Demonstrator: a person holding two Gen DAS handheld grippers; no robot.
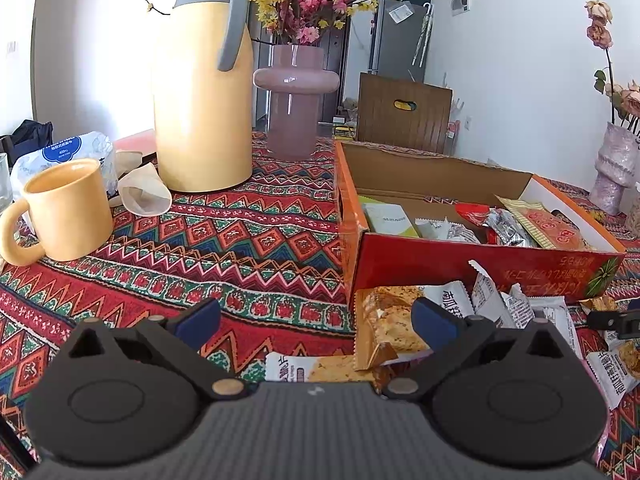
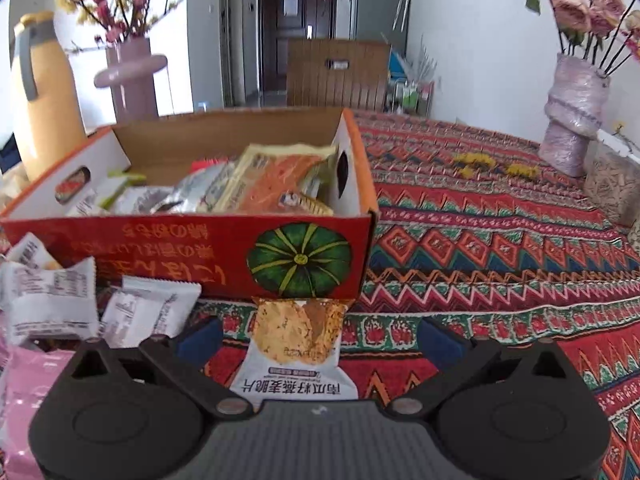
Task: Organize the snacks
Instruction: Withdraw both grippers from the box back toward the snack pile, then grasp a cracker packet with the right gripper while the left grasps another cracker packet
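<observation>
With both the right tool (image 2: 320, 344) and left tool (image 1: 316, 320) spread, the crisp packet (image 2: 298, 344) between the right fingers could slide against the cardboard box (image 2: 200, 248) when pinched.

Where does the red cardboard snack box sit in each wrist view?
Left wrist: the red cardboard box is right of centre, beyond the loose snack packets.
Right wrist: the box fills the left and centre, straight ahead of the fingers.
Shared landmark: the yellow thermos jug, left of the box in both.
</observation>
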